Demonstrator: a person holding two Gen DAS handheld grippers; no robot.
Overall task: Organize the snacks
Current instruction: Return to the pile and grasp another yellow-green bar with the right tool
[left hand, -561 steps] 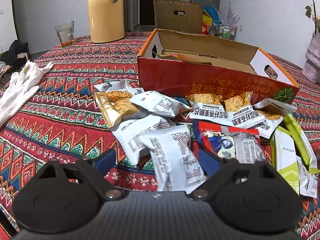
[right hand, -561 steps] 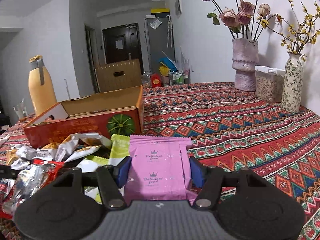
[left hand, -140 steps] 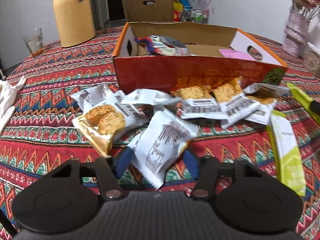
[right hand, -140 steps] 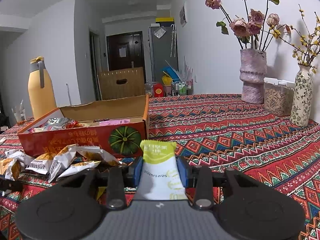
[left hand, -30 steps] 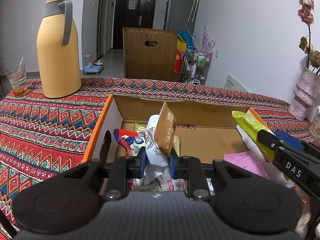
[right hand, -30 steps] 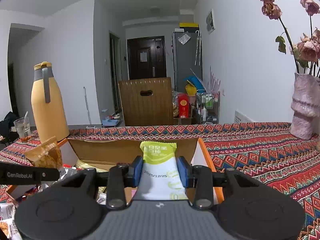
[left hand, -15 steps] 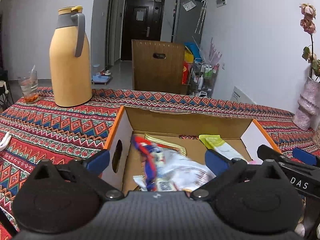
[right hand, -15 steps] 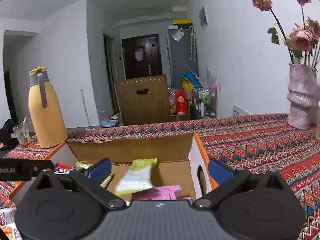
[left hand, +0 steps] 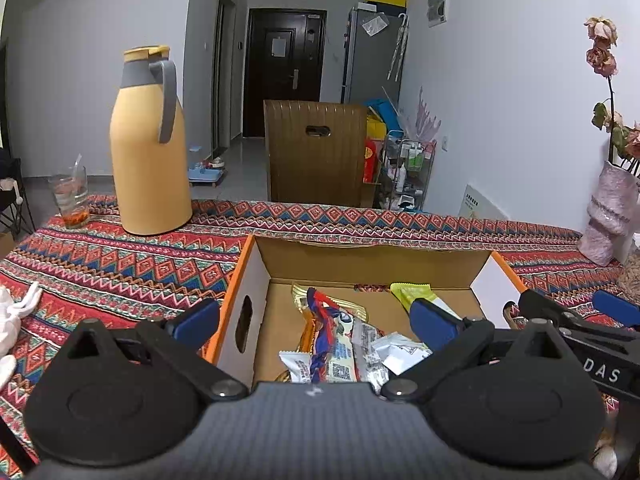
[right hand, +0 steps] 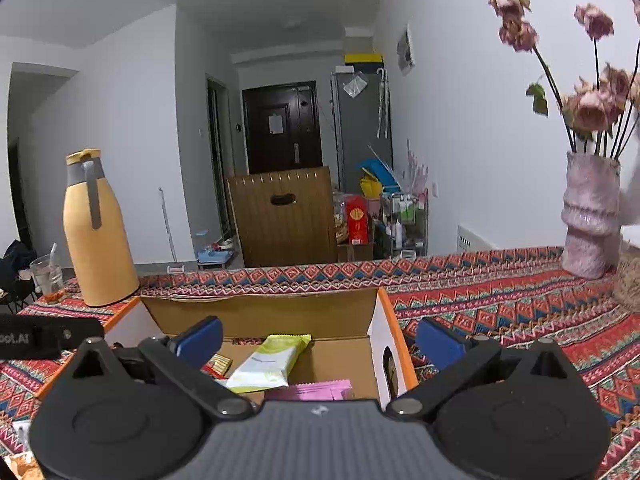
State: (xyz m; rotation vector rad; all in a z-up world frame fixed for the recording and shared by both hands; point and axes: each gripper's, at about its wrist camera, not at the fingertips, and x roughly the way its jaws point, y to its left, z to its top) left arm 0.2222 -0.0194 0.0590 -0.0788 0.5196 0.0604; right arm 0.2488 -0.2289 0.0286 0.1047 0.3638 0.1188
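The open orange cardboard box (left hand: 372, 256) sits on the patterned tablecloth and holds several snack packets: a red-and-blue packet (left hand: 326, 334), white packets (left hand: 394, 354) and a green packet (left hand: 412, 294). My left gripper (left hand: 316, 320) is open and empty above the box's left half. My right gripper (right hand: 320, 338) is open and empty above the box (right hand: 260, 306); below it lie the green packet (right hand: 270, 362) and a pink packet (right hand: 310, 390). The right gripper also shows at the right in the left wrist view (left hand: 576, 318).
A yellow thermos jug (left hand: 148, 144) and a glass (left hand: 72, 196) stand at the back left. A pink vase of dried roses (right hand: 588, 220) stands at the back right. A white glove (left hand: 12, 320) lies at the left edge. A wooden chair back (left hand: 316, 152) is beyond the table.
Both grippers have opened and let go of their packets, which now lie in the box. Both have since risen slightly above the box.
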